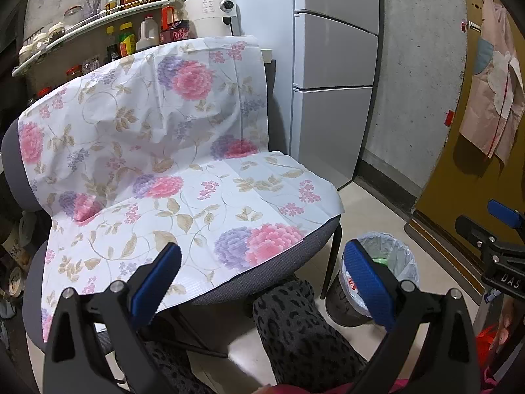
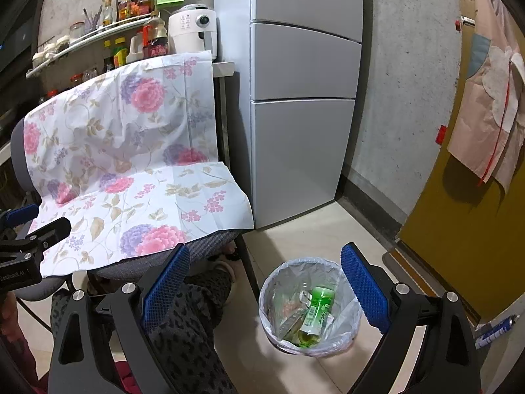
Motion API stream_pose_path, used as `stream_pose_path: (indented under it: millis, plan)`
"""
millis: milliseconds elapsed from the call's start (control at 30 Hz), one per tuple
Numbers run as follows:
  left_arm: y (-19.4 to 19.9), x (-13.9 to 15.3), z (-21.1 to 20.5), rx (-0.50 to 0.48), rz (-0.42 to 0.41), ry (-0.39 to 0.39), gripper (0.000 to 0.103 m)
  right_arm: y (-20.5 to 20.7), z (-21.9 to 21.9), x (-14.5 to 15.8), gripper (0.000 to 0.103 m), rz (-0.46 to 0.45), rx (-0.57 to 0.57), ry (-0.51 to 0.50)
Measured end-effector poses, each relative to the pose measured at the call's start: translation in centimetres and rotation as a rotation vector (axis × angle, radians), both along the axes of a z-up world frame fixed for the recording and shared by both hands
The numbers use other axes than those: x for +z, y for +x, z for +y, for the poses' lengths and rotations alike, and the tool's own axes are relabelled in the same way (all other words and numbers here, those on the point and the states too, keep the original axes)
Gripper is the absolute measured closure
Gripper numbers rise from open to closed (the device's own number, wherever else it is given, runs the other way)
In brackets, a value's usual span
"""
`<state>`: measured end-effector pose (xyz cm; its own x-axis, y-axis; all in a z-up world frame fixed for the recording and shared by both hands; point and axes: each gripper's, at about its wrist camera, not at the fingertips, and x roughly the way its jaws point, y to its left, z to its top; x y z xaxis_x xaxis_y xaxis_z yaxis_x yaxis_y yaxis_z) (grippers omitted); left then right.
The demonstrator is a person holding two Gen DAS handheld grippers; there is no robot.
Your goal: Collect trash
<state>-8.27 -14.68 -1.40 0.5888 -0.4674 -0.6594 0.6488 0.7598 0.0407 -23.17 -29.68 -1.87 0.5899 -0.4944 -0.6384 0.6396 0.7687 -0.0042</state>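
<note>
A small trash bin (image 2: 310,308) lined with a clear bag stands on the floor by the chair's right front leg. Inside it lie a green bottle (image 2: 316,312) and other wrappers. The bin also shows in the left wrist view (image 1: 390,259), partly behind a finger. My right gripper (image 2: 265,282) is open and empty, above and just left of the bin. My left gripper (image 1: 262,272) is open and empty, over the front edge of the chair seat. The flowered cloth (image 1: 170,170) on the chair carries no trash that I can see.
The chair (image 2: 210,243) stands against a grey fridge (image 2: 302,98). A person's leg in spotted trousers (image 2: 193,321) is under the chair front. A shelf of bottles (image 1: 98,16) is behind. A yellow door (image 2: 475,229) is at right. The other gripper (image 1: 498,249) shows at right.
</note>
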Motion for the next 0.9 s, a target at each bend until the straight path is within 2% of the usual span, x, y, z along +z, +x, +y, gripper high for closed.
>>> stream_pose_path:
  millis: [900]
  plan:
    - [0.19, 0.25, 0.32, 0.009, -0.006, -0.001, 0.006, 0.21, -0.29, -0.02, 0.011, 0.0, 0.004, 0.001]
